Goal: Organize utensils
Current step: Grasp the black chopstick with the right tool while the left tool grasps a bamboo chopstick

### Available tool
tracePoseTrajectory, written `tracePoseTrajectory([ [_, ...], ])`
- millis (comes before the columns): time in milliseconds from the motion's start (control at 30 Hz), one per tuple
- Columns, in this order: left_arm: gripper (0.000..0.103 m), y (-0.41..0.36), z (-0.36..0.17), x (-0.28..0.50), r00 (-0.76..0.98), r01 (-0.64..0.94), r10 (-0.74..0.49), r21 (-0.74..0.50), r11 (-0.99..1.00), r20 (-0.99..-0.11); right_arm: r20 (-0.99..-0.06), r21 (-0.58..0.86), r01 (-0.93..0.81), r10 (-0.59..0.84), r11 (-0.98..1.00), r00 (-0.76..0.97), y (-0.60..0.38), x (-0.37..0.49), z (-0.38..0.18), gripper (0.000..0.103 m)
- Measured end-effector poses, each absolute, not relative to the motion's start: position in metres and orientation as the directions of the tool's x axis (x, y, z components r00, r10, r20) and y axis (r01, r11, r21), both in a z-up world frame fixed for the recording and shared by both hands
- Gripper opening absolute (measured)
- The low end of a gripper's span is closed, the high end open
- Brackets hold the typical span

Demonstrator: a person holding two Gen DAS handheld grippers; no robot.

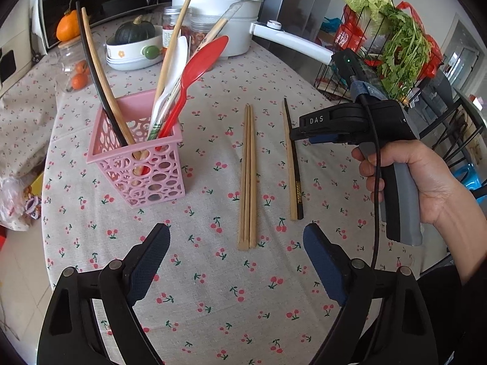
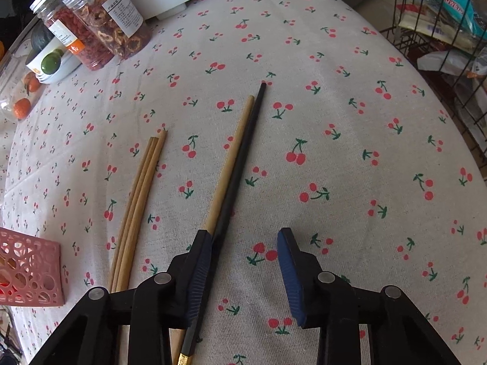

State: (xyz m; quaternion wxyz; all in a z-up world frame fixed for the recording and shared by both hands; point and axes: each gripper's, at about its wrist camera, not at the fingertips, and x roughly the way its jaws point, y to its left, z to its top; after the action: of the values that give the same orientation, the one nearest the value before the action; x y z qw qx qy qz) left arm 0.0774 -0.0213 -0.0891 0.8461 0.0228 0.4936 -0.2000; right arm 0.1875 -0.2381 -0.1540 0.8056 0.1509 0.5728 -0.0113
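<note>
A: Start at the right gripper (image 2: 245,276). What are its jaws doing?

B: They stand apart, low over the tabletop (image 2: 350,140). The black chopstick (image 2: 240,158) runs just inside the left finger, while the tan chopstick (image 2: 226,170) beside it passes under that finger, so only the black one clearly lies in the gap.

A: And the left gripper (image 1: 236,269)?

B: Also spread wide, holding nothing, hovering back from the bundle of three bamboo chopsticks (image 1: 248,176).

A: So which step is this?

B: I'd judge it the approach to a pickup: the mismatched pair is being lined up for a grasp. Next, the right gripper probably needs to shift left so both sticks sit between the fingers, then close, lift and carry them to the pink utensil basket (image 1: 138,155).

A: How do the sticks look?

B: Thin and straight, lying flat side by side and touching; the black one has a gold band near its thick end. They look liable to roll or scissor when squeezed. The basket stands upright left of the bundle and already holds a red spoon (image 1: 194,73), a white spoon and several chopsticks.
</note>
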Motion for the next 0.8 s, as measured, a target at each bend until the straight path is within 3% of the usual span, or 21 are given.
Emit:
tracePoseTrajectory([
  [133, 0.081, -0.025, -0.089, 0.076, 0.429, 0.373, -0.312, -0.148, 0.916, -0.848, -0.935, 0.192, 0.171, 0.127, 0.967, 0.332, -0.231, 0.19, -0.154, 0.027],
  [233, 0.076, -0.029, -0.086, 0.074, 0.435, 0.386, -0.31, -0.136, 0.912, -0.845, -0.945, 0.172, 0.145, 0.122, 0.974, 0.303, -0.229, 0.19, -0.155, 0.025],
  [367, 0.072, -0.038, -0.077, 0.071, 0.451, 0.412, -0.321, -0.125, 0.903, -0.833, -0.953, 0.035, 0.034, 0.024, 0.999, 0.3, -0.211, 0.184, -0.155, 0.014],
  [467, 0.066, -0.05, -0.072, 0.07, 0.451, 0.425, -0.336, -0.132, 0.896, -0.827, -0.957, 0.095, 0.053, 0.077, 0.994, 0.279, -0.227, 0.181, -0.156, 0.004],
  [800, 0.05, -0.13, -0.093, 0.099, 0.407, 0.467, -0.301, -0.087, 0.88, -0.863, -0.942, 0.231, 0.145, 0.184, 0.962, 0.281, -0.297, 0.154, -0.148, 0.004],
])
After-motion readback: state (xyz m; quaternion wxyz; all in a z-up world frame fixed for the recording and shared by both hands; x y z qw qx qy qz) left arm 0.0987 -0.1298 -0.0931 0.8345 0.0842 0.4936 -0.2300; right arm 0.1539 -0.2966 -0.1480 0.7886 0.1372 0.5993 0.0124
